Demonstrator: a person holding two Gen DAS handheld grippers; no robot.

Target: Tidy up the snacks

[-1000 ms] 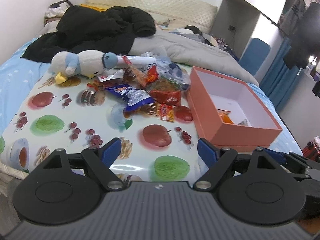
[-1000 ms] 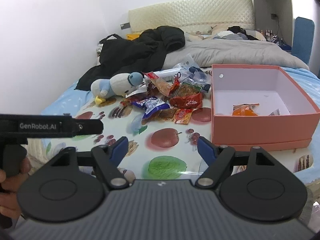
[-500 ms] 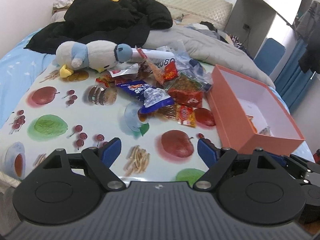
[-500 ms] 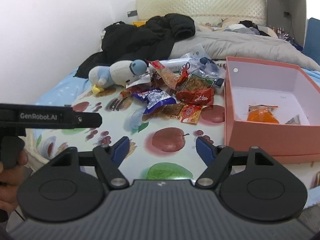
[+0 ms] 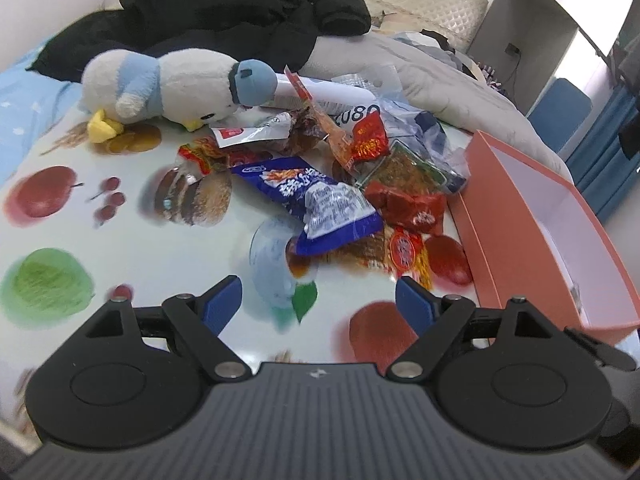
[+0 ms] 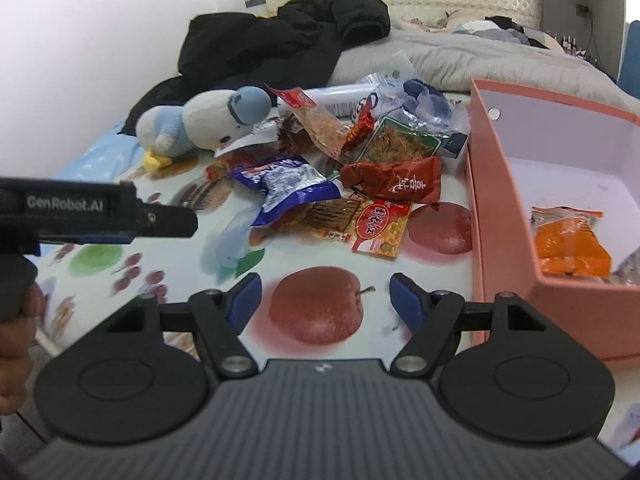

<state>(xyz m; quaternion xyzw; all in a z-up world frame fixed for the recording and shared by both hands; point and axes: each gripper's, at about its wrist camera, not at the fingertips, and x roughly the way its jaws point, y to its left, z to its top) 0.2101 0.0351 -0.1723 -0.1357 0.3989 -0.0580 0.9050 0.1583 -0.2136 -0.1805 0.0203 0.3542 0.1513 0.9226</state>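
Both claws are closer to the snack pile [image 6: 340,176] than a second ago; the pile and the pink box [image 6: 508,216] fill more of each view, and both claws look down on them more steeply. Judgement: this is the approach to the next pick, nothing grasped yet.

Left claw [image 5: 318,300]: jaws wide apart, empty, pointing down at the table [image 5: 168,256] just short of the blue packet [image 5: 320,204].

Right claw [image 6: 324,298]: jaws have just been closing a little but still stand apart, nothing between them; it hangs over the printed red apple [image 6: 316,304], left of the box.

Snacks lie heaped left of the box, touching its wall at the far end. One orange packet [image 6: 568,244] is already inside. A plush penguin [image 6: 200,124] lies left of the pile.
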